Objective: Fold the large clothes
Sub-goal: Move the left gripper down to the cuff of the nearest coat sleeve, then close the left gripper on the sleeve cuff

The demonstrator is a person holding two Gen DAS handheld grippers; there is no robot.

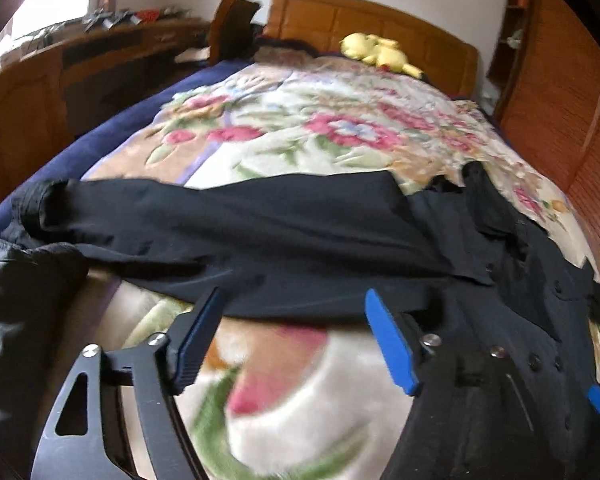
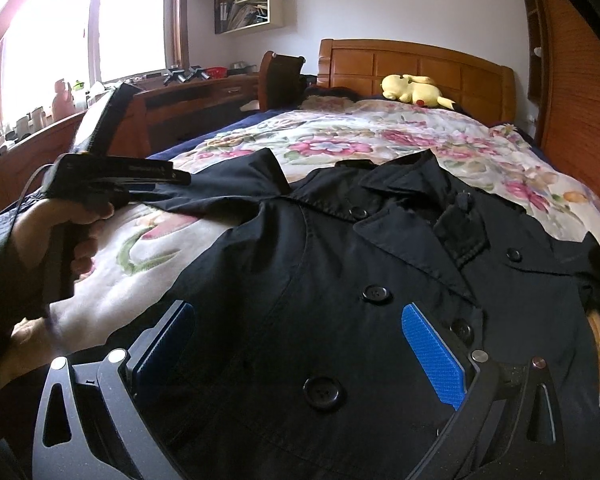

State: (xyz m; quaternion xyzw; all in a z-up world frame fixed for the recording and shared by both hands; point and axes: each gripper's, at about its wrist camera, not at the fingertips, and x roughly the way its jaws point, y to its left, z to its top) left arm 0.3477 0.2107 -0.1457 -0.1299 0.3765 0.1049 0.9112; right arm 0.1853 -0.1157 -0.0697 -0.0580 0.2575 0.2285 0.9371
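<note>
- Left wrist view: the left gripper (image 1: 292, 320) hovers low over the blanket (image 1: 300, 128), fingers spread wide and empty. Just past its tips the coat (image 1: 260, 240) stretches one sleeve flat across the bed toward the left edge. Only this view shows the sleeve's full run; it is blurred.
- Right wrist view: the right gripper (image 2: 300, 344) hangs over the coat's (image 2: 340, 280) buttoned front, fingers wide apart, gripping nothing. Only here do the collar, lapels and buttons show, and the left hand (image 2: 76, 232) wrapped round its gripper's handle, left of the coat, tool pointing at the sleeve. A yellow plush (image 2: 414, 90) lies by the headboard (image 2: 420, 64).
</note>
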